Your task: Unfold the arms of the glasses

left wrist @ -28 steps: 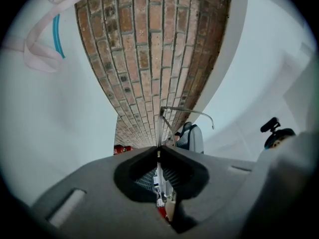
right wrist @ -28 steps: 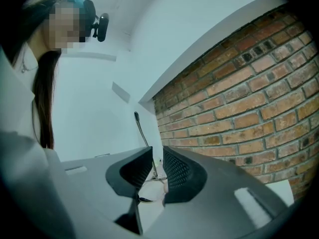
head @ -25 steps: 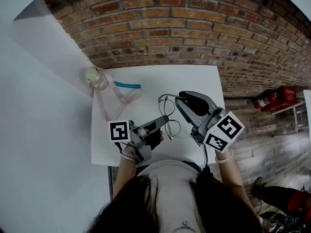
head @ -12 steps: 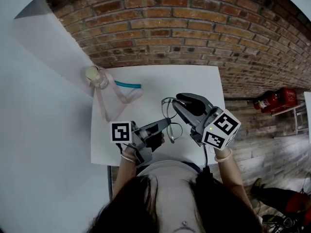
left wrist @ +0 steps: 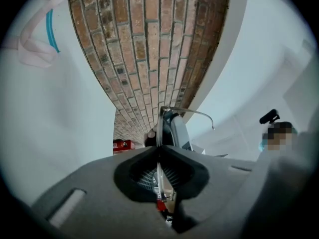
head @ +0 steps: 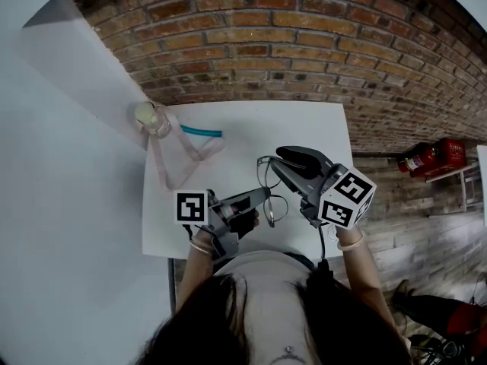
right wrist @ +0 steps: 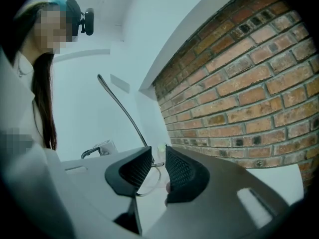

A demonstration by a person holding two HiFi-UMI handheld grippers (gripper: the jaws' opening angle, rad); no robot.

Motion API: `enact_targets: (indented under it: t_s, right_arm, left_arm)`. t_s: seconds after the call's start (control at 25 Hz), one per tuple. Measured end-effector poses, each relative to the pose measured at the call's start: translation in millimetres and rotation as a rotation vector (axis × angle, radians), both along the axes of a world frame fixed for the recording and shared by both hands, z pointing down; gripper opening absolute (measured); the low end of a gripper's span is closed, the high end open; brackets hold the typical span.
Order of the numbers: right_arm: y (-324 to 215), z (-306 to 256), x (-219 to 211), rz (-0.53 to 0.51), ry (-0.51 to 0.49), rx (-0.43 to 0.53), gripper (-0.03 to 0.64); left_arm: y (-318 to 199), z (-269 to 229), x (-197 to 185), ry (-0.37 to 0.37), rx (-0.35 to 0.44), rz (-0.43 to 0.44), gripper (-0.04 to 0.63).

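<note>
Thin wire-framed glasses (head: 267, 182) hang above the white table (head: 228, 139), between my two grippers. My left gripper (head: 262, 195) is shut on the frame; in the left gripper view the thin rim runs down between the closed jaws (left wrist: 158, 156), and one arm (left wrist: 195, 112) curves away to the right. My right gripper (head: 281, 159) reaches in from the right. Its jaws (right wrist: 158, 152) are opening, with a bit of the frame's wire in the narrow gap and the pads off it. One arm (right wrist: 122, 106) sticks up to the left, and a lens rim (right wrist: 148, 184) shows below.
A clear bottle (head: 150, 118) stands at the table's back left corner, with a pink strap (head: 169, 169) and a teal piece (head: 201, 133) beside it. A brick wall (head: 304, 44) runs along the table's far edge. A red fire extinguisher (head: 426, 155) lies on the floor to the right.
The right gripper and the glasses have sunk slightly toward the person. The glasses have turned, so the lenses show less from above.
</note>
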State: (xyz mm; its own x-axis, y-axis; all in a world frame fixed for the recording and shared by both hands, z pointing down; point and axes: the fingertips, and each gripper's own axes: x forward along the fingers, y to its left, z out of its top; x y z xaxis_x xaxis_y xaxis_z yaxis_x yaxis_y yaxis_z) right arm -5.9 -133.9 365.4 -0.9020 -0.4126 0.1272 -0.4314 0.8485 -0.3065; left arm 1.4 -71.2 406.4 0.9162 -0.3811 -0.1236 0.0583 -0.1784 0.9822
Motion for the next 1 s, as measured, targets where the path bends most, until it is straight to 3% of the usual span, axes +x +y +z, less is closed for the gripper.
enact_targets:
  t_s: [0.48, 1.0]
  right_arm:
    - [3.5, 11.4, -1.4, -0.054, 0.026, -0.045, 0.094]
    - [9.3, 14.6, 1.2, -0.150, -0.021, -0.180, 0.071]
  left_arm:
    - [5.7, 1.8, 2.1, -0.021, 0.023, 0.026, 0.025]
    - [10.9, 5.1, 6.7, -0.038, 0.030, 0.059, 0.024]
